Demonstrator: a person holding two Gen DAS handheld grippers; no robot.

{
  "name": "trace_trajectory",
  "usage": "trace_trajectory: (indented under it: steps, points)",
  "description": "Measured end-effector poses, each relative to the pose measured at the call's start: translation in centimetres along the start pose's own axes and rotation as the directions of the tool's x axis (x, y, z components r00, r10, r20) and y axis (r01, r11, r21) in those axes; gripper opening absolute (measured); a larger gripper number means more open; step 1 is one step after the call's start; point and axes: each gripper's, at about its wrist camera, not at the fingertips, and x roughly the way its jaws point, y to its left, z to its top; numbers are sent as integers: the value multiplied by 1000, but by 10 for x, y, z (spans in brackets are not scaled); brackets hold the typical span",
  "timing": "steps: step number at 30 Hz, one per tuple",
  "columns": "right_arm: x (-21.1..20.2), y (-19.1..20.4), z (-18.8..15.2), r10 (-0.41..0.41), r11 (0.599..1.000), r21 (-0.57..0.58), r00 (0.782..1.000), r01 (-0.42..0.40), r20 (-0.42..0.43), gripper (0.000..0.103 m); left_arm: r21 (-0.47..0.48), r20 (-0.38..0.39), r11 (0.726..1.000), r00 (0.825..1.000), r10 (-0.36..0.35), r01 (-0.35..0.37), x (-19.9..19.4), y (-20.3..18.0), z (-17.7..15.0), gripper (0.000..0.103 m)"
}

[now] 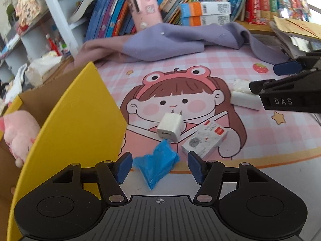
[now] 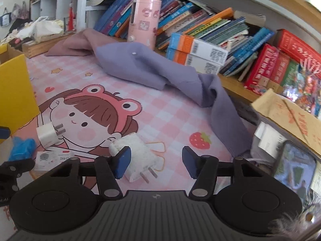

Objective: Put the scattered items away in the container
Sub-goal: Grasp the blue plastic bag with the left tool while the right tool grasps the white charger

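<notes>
1. At the far left, the yellow cardboard box (image 1: 76,120) is standing open, with a pink plush toy (image 1: 19,132) lying inside it.
2. The left gripper (image 1: 160,165) is hovering with its jaws spread apart and holding nothing; a crumpled blue plastic bag (image 1: 156,165) is lying on the table between its blue pads (image 1: 124,165).
3. Just beyond the bag, a small white charger (image 1: 170,128) is resting on the pink cartoon mat (image 1: 200,64), touching a small printed card box (image 1: 204,140) to its right.
4. Further right, the right gripper (image 2: 156,164) is also gaping open and empty.
5. A white textured plug adapter (image 2: 138,154) is lying on the mat just beside its left pad (image 2: 122,164), prongs pointing toward the camera.
6. Behind everything, a purple cloth (image 2: 152,70) is sprawling across the mat in front of a pink canister (image 2: 144,20) and leaning books (image 2: 210,30).
</notes>
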Motion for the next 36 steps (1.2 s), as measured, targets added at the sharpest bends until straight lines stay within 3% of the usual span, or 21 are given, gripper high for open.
trace_trajectory:
  steps: [9, 13, 16, 19, 26, 29, 36]
  points:
    - [11, 7, 8, 100, 994, -44, 995, -99, 26, 55, -131, -25, 991, 1000, -15, 12, 15, 11, 1, 53]
    - [17, 10, 8, 142, 988, -54, 990, -143, -21, 57, -157, -17, 987, 999, -28, 25, 16, 13, 0, 47]
    - [24, 10, 6, 129, 990, -57, 991, -132, -42, 58, -166, -19, 986, 1000, -8, 5, 14, 12, -1, 40]
    - [28, 10, 4, 129, 990, -55, 990, -132, -54, 59, -166, -17, 986, 1000, -7, 4, 12, 12, -2, 38]
    - [31, 10, 3, 147, 987, -49, 985, -151, -87, 42, -146, -10, 988, 999, -50, 48, 4, 15, -5, 27]
    - [26, 10, 3, 139, 990, -26, 985, -142, -99, 42, -116, 7, 990, 997, -74, 74, -4, 13, -6, 20]
    - [-10, 11, 4, 141, 990, 33, 987, -138, -72, 42, -84, 46, 990, 993, -112, 116, -26, 12, -11, 18]
